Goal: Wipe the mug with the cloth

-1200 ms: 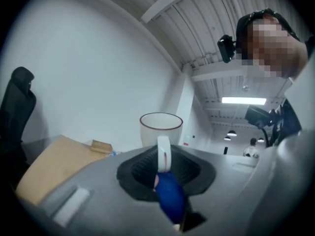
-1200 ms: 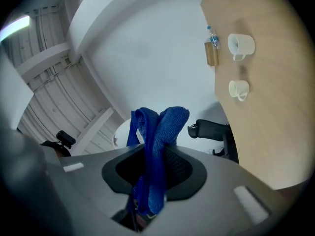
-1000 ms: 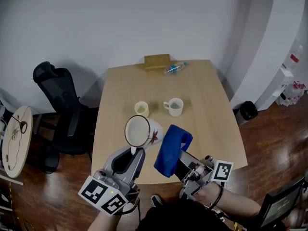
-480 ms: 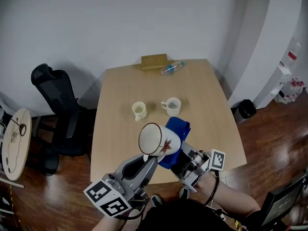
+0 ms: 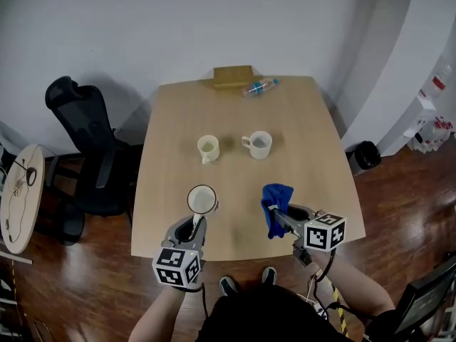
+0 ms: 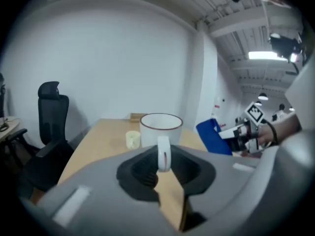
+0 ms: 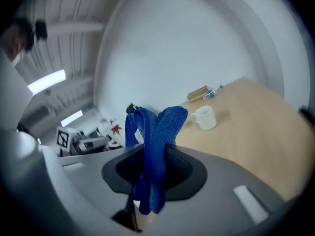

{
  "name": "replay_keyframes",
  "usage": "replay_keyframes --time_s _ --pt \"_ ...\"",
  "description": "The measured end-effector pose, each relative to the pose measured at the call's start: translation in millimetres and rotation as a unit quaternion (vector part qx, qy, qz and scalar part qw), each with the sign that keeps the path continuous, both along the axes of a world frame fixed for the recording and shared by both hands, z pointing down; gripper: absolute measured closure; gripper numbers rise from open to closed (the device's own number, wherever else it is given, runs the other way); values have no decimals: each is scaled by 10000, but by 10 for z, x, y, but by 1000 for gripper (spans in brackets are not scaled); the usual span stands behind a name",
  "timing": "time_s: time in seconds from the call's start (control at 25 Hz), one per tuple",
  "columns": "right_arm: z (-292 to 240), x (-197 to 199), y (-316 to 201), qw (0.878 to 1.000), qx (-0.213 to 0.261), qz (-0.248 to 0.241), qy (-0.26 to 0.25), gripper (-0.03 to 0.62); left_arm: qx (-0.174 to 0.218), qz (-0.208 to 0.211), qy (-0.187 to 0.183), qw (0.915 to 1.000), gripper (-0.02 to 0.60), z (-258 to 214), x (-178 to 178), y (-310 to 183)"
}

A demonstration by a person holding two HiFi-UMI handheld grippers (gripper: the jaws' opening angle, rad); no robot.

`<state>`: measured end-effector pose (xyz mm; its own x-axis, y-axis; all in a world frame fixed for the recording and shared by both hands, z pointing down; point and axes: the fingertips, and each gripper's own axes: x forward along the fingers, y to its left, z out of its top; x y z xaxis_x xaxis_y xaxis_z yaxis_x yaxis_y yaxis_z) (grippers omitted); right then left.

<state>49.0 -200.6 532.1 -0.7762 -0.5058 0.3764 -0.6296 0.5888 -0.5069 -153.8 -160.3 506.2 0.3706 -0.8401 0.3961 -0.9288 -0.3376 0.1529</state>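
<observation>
My left gripper [image 5: 196, 225] is shut on the handle of a white mug [image 5: 201, 199] with a dark rim, held upright low over the table's near left part. In the left gripper view the mug [image 6: 160, 128] stands just beyond the jaws, its handle [image 6: 163, 155] pinched between them. My right gripper [image 5: 279, 216] is shut on a blue cloth [image 5: 275, 204], bunched and lifted over the table's near right. In the right gripper view the cloth [image 7: 153, 151] hangs folded between the jaws. Mug and cloth are apart.
On the wooden table [image 5: 306, 134] stand a small yellowish cup [image 5: 208, 148] and a white mug [image 5: 258, 144] mid-table. A plastic bottle [image 5: 258, 86] and a wooden block [image 5: 233, 76] lie at the far edge. A black office chair [image 5: 82, 137] stands left of the table.
Both grippers have dropped from up near the camera toward the table. The mug has turned from tilted to upright, and mug and cloth, close together half a second ago, are now apart.
</observation>
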Motion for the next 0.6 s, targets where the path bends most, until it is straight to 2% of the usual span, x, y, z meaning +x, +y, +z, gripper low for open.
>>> replay_keyframes --time_s 0.04,0.08,0.12,0.2,0.24,0.32,0.4,0.44,0.48,0.52,0.6 --pt "168 57 -37 9957 333 -175 845 488 -210 -44 -98 9997 518 221 -26 0" --pt "328 93 -66 9823 694 -412 1692 488 -391 -98 -159 9991 518 420 -46 1" --pt "470 101 -90 9597 1061 -688 2509 488 -535 -161 -190 9983 518 597 -64 1" --pt "718 57 -123 8970 1695 -1263 3882 488 -717 -288 -208 9968 517 902 -101 -9" --pt "859 24 -128 8637 1929 -1539 4394 488 -758 -341 -220 9963 517 1035 -119 -16" --pt "1191 -42 -108 8025 2239 -2060 5132 488 -807 -407 -298 9955 515 1277 -155 -21" --pt "1502 -92 -84 7545 2379 -2474 5594 487 -862 -425 -443 9944 514 1471 -188 -27" --pt "1623 -111 -78 7391 2386 -2609 5734 487 -860 -424 -481 9942 512 1526 -198 -38" --pt "1714 -127 -77 7300 2360 -2701 5818 485 -825 -417 -475 9946 508 1547 -200 -57" --pt "1780 -141 -81 7260 2317 -2758 5858 484 -784 -399 -449 9951 509 1541 -194 -83" --pt "1876 -152 -103 7256 2205 -2804 5884 482 -734 -339 -430 9958 509 1503 -172 -144"
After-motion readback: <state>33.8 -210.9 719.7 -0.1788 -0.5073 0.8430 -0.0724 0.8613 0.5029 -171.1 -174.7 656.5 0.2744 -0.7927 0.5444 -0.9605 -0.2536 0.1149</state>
